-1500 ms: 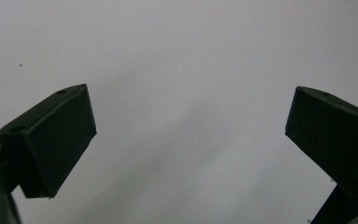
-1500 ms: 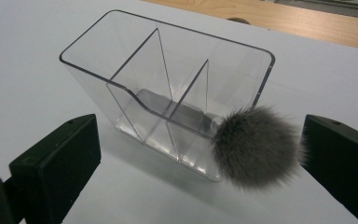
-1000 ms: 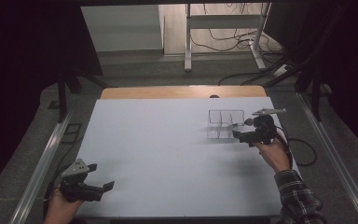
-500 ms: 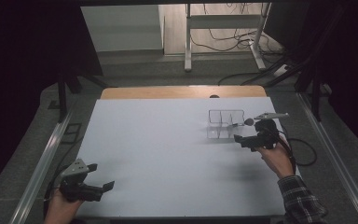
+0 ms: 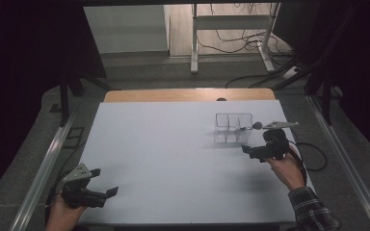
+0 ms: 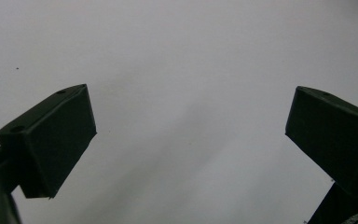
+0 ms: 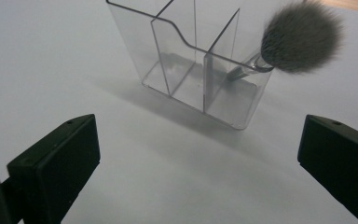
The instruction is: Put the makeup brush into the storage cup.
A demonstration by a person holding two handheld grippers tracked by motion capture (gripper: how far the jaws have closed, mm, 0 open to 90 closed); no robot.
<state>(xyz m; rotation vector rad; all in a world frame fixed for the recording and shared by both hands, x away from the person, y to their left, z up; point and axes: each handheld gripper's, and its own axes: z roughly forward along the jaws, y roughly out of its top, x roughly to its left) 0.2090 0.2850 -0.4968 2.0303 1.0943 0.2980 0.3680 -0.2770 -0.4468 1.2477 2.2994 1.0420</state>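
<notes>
Your right claw sits right of centre in the high view with its jaws spread wide and empty, just beside the clear organizer. A fluffy brush leans head-up in that organizer's end compartment, upper right of the right gripper view. Your left claw gapes wide over bare white bench at lower left.

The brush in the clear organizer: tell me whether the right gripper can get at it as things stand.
Probably yes. The right gripper is open and faces the organizer across bare table. The brush leans out over the organizer's rim with its bristle head exposed, and nothing lies between.
</notes>
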